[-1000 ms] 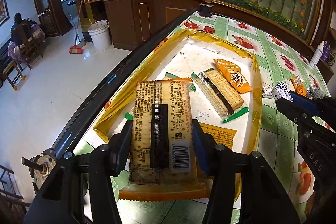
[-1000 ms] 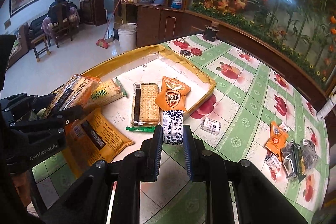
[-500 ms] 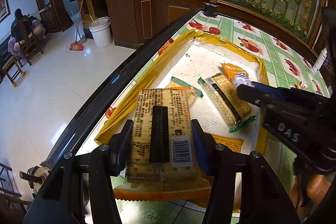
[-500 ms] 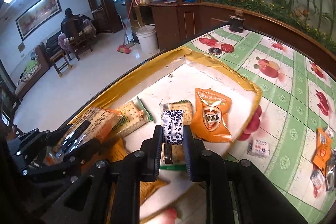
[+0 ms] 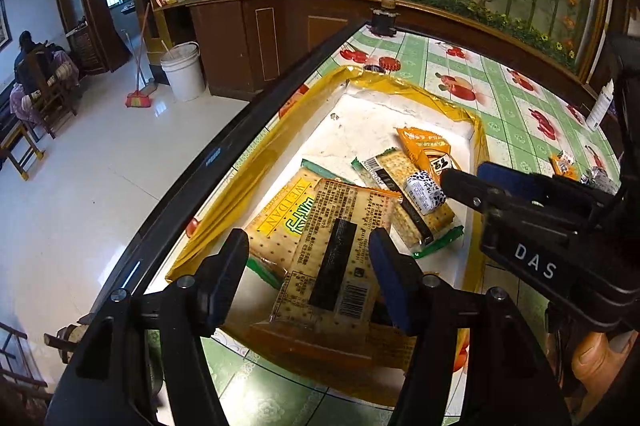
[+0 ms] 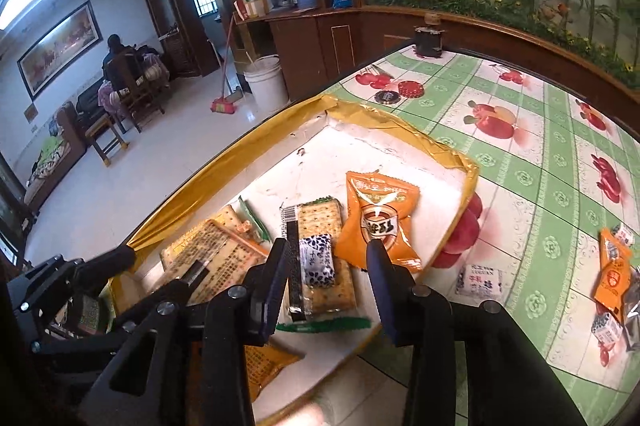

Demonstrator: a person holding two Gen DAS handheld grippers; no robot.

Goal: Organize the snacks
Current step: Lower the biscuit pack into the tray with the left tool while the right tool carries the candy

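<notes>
A gold-rimmed tray (image 5: 256,166) with a white floor holds several snack packs. My left gripper (image 5: 310,266) hovers over its near end with its jaws opening. A brown cracker pack (image 5: 336,246) lies tilted between them, loose, leaning on a yellow cracker pack (image 5: 280,214). My right gripper (image 6: 326,266) is over the tray too, its jaws also opening. A small blue-and-white pack (image 6: 318,262) lies free between them on a green-wrapped cracker pack (image 6: 320,214). An orange bag (image 6: 380,214) lies just to the right.
Loose snacks lie on the green fruit-print tablecloth at the right: a white pack (image 6: 480,280) and a small heap (image 6: 612,266). Two bottle caps (image 6: 412,89) and a dark jar (image 6: 428,40) stand beyond the tray. The table's black edge (image 5: 216,154) runs along the left.
The right gripper carried the small pack over the tray and opened, leaving it on the crackers. The left gripper opened and its cracker pack dropped askew into the tray.
</notes>
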